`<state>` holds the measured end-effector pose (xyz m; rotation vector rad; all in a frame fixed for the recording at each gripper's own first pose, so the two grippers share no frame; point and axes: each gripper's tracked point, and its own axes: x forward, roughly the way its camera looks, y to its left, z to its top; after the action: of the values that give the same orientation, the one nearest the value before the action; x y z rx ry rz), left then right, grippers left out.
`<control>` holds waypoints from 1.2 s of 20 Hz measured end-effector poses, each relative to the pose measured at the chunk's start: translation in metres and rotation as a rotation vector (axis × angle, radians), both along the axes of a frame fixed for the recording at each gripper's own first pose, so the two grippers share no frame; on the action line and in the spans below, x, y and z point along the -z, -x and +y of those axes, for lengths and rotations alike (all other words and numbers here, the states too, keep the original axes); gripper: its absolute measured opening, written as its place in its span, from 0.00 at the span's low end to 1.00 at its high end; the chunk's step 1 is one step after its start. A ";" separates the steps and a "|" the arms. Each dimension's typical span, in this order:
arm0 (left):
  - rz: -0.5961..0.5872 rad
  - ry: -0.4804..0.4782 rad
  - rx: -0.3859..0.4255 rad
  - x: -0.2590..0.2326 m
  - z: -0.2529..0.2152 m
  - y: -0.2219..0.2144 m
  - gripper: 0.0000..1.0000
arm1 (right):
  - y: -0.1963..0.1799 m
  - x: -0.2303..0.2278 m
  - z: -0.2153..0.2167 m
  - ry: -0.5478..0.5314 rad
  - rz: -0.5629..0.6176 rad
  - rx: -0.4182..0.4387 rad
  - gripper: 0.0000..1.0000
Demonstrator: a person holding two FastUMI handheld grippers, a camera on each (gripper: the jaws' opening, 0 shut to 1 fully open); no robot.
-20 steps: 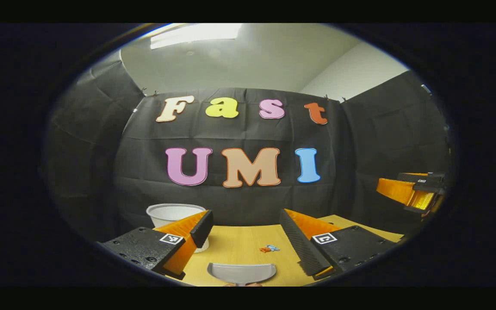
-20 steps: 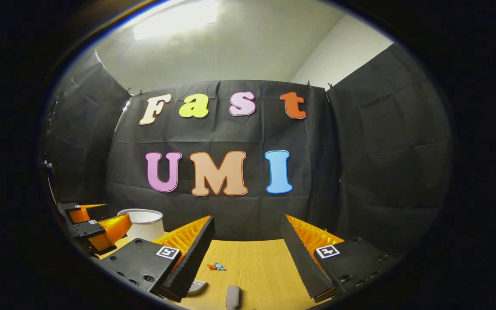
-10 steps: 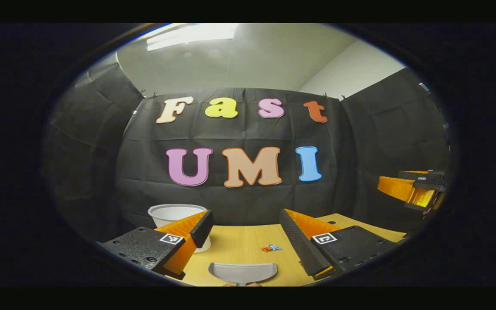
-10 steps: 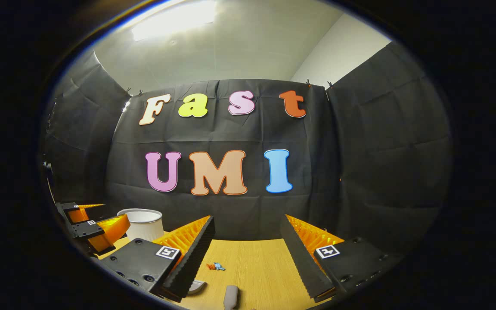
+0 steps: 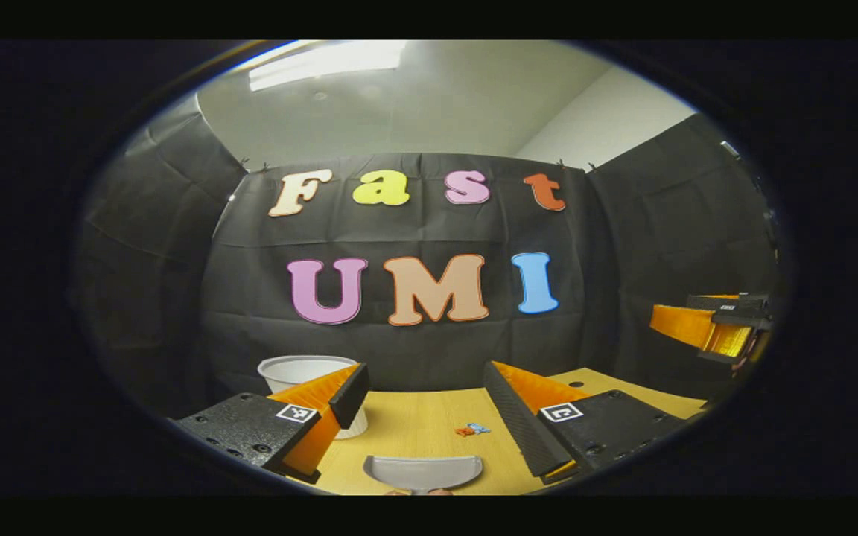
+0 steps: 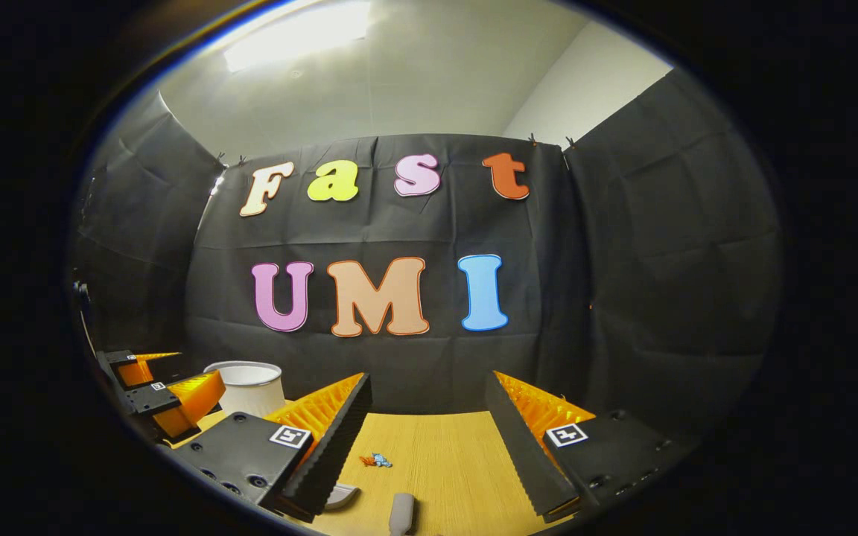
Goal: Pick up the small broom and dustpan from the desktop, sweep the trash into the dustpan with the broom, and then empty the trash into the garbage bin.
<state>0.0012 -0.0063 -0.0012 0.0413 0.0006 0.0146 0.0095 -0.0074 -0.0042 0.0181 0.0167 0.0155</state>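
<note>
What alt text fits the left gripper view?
The left claw hangs open above a wooden desktop, with a grey dustpan lying just below it. Small orange and blue trash sits beyond the dustpan, a white garbage bin stands at the left, and the right claw hangs at the right.

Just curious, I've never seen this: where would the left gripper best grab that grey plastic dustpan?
Probably by its near end, coming down from above and behind: the grey plastic dustpan lies flat on the wooden desktop, scoop mouth facing the small coloured trash. The open left gripper hovers above.
</note>
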 end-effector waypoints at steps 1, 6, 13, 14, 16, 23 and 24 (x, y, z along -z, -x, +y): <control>0.000 0.000 0.000 0.000 0.000 0.000 0.93 | -0.001 -0.001 0.001 0.001 0.002 -0.002 0.98; 0.004 0.000 -0.008 0.002 0.006 0.000 0.93 | -0.003 0.001 0.006 0.003 0.005 -0.010 0.98; 0.014 -0.001 -0.020 0.003 0.017 0.000 0.93 | -0.004 0.004 0.017 0.013 0.018 -0.028 0.99; 0.015 -0.002 -0.021 0.005 0.018 0.001 0.92 | -0.005 0.005 0.018 0.013 0.020 -0.028 0.99; 0.018 -0.006 -0.023 0.005 0.020 0.002 0.92 | -0.005 0.007 0.020 0.015 0.025 -0.031 0.99; 0.051 -0.005 -0.012 0.016 0.023 0.003 0.92 | -0.007 0.017 0.029 0.026 0.061 -0.045 0.98; 0.068 -0.003 -0.007 0.023 0.023 0.004 0.93 | -0.007 0.023 0.031 0.025 0.075 -0.051 0.98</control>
<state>-0.0027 0.0165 -0.0241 0.0449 0.0687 0.0205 0.0166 0.0237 -0.0268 -0.0070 0.0928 0.0655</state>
